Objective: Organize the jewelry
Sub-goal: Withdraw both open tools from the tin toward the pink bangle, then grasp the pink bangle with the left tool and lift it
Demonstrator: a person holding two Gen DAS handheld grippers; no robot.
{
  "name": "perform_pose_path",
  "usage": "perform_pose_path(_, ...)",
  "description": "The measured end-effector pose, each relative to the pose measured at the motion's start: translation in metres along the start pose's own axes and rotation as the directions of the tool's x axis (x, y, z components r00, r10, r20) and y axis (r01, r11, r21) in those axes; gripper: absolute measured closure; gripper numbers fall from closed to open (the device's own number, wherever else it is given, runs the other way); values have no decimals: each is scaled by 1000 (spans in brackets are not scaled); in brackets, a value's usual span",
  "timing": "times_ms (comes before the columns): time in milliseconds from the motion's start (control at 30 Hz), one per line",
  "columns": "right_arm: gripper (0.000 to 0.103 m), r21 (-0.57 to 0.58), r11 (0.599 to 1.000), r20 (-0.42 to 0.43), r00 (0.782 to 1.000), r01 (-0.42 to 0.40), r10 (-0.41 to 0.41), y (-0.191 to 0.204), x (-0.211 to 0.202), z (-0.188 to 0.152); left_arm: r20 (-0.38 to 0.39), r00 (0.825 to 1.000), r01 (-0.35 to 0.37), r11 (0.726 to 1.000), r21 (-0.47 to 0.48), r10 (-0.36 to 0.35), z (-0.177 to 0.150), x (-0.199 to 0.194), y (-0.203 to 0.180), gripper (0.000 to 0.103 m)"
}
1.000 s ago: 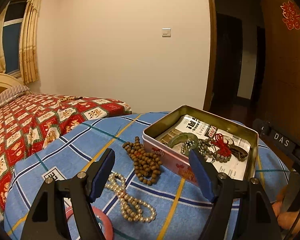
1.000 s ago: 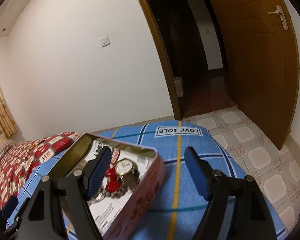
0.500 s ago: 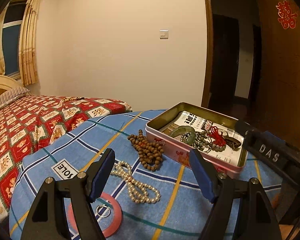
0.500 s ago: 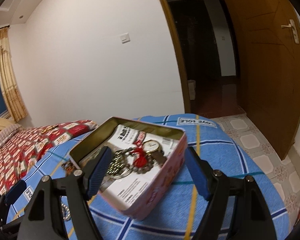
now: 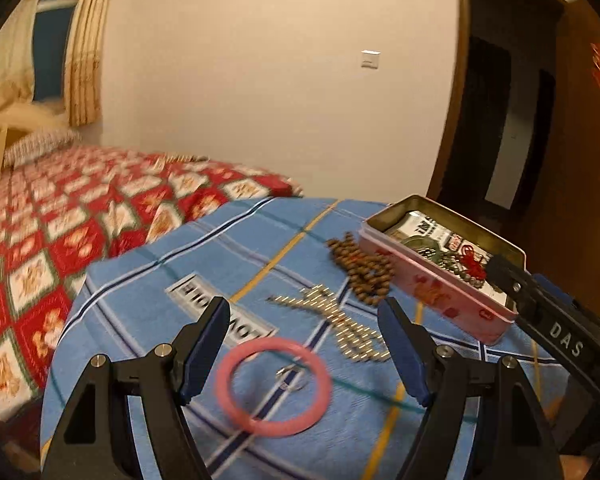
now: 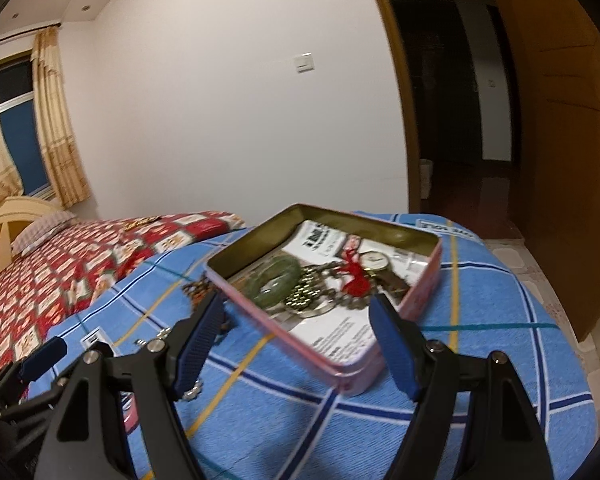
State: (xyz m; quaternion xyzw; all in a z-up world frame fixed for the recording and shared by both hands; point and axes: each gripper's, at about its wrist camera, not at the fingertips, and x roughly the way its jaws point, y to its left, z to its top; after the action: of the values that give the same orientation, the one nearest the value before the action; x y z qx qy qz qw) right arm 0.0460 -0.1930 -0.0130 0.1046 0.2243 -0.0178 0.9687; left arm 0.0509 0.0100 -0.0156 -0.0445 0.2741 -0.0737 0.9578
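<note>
A pink tin box [image 5: 440, 286] [image 6: 356, 368] sits open on the blue checked cloth, holding a green bangle [image 6: 274, 280], a red tassel [image 6: 354, 276], a watch [image 6: 374, 260] and metal beads. Left of it lie brown wooden beads [image 5: 360, 268], a pearl necklace [image 5: 340, 320], a pink bangle [image 5: 272, 386] and a small ring [image 5: 292, 374] inside it. My left gripper [image 5: 304, 348] is open and empty above the pink bangle. My right gripper [image 6: 300, 344] is open and empty over the tin's near corner.
The blue cloth [image 5: 148, 320] covers a raised round surface beside a bed with a red patterned cover [image 5: 60, 220]. A wooden door [image 6: 560, 120] stands open on the right over a tiled floor. The right gripper's body [image 5: 556, 332] shows in the left wrist view.
The left gripper has swung left and back, so the pink bangle now lies between its fingers. The right gripper has pulled back and tilted; the tin sits farther ahead. Both stay open.
</note>
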Motion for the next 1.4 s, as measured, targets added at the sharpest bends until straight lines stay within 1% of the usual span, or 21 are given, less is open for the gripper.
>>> perform_pose_path(33, 25, -8, 1000, -4, 1000, -8, 8, 3, 0, -1, -4, 1000, 3, 1000, -2, -3, 0, -1, 6, 27)
perform_pose_path(100, 25, -16, 1000, -14, 1000, -22, 21, 8, 0, -3, -20, 1000, -20, 1000, -1, 20, 2, -3, 21, 27)
perform_pose_path(167, 25, -22, 999, -27, 999, -43, 43, 13, 0, -5, -37, 999, -5, 1000, -24, 4, 4, -4, 37, 27)
perform_pose_path(200, 25, -27, 998, -36, 998, -58, 57, 16, 1, -7, -43, 999, -19, 1000, -21, 18, 5, -4, 46, 27)
perform_pose_path(267, 25, -37, 996, -53, 996, -80, 78, 22, 2, -9, -76, 995, -57, 998, 17, 58, 4, -1, 54, 27)
perform_pose_path(333, 25, -46, 994, -66, 993, -96, 93, 28, 3, -11, -116, 991, -66, 996, 56, 72, 2, 5, 58, 27)
perform_pose_path(400, 25, -53, 993, -81, 991, -110, 105, 33, 4, -14, -177, 983, -39, 996, 83, 53, -3, 12, 58, 27)
perform_pose_path(500, 25, -63, 990, -105, 987, -127, 120, 39, 5, -17, -253, 967, 35, 996, 87, -12, -9, 20, 52, 27)
perform_pose_path(567, 25, -71, 989, -108, 986, -132, 124, 42, 4, -18, -315, 948, 65, 994, 90, -33, -13, 30, 44, 27)
perform_pose_path(633, 25, -83, 988, -101, 987, -133, 124, 44, 2, -19, -359, 933, 71, 993, 92, -33, -17, 37, 38, 27)
perform_pose_path(667, 25, -86, 988, -99, 987, -132, 124, 45, 2, -19, -364, 930, 82, 993, 89, -44, -18, 36, 36, 27)
perform_pose_path(767, 25, -91, 987, -98, 987, -134, 125, 46, 1, -19, -360, 923, 168, 984, 65, -134, -19, 31, 32, 27)
perform_pose_path(800, 25, -92, 987, -101, 987, -135, 125, 46, 2, -19, -361, 921, 183, 981, 67, -147, -20, 31, 30, 27)
perform_pose_path(900, 25, -84, 987, -106, 986, -137, 128, 46, 3, -19, -385, 913, 179, 980, 88, -132, -22, 37, 24, 26)
perform_pose_path(1000, 25, -76, 987, -104, 986, -139, 131, 45, 2, -20, -390, 909, 189, 980, 69, -148, -17, 46, 25, 26)
perform_pose_path(1100, 25, -77, 987, -106, 986, -140, 131, 45, 2, -20, -386, 912, 184, 980, 77, -141, -15, 46, 22, 26)
perform_pose_path(1167, 25, -77, 987, -104, 986, -139, 131, 45, 1, -20, -393, 908, 191, 978, 86, -143, -18, 46, 22, 26)
perform_pose_path(1233, 25, -76, 987, -107, 985, -141, 133, 45, 2, -20, -383, 913, 185, 980, 78, -142, -18, 43, 24, 26)
perform_pose_path(1300, 25, -76, 987, -109, 985, -143, 134, 46, 2, -20, -368, 917, 193, 979, 65, -157, -16, 39, 28, 26)
perform_pose_path(1333, 25, -75, 987, -110, 985, -144, 136, 46, 2, -20, -353, 919, 213, 975, 61, -178, -15, 34, 29, 26)
perform_pose_path(1400, 25, -72, 987, -111, 984, -146, 137, 45, 2, -20, -348, 915, 247, 965, 86, -204, -15, 30, 25, 26)
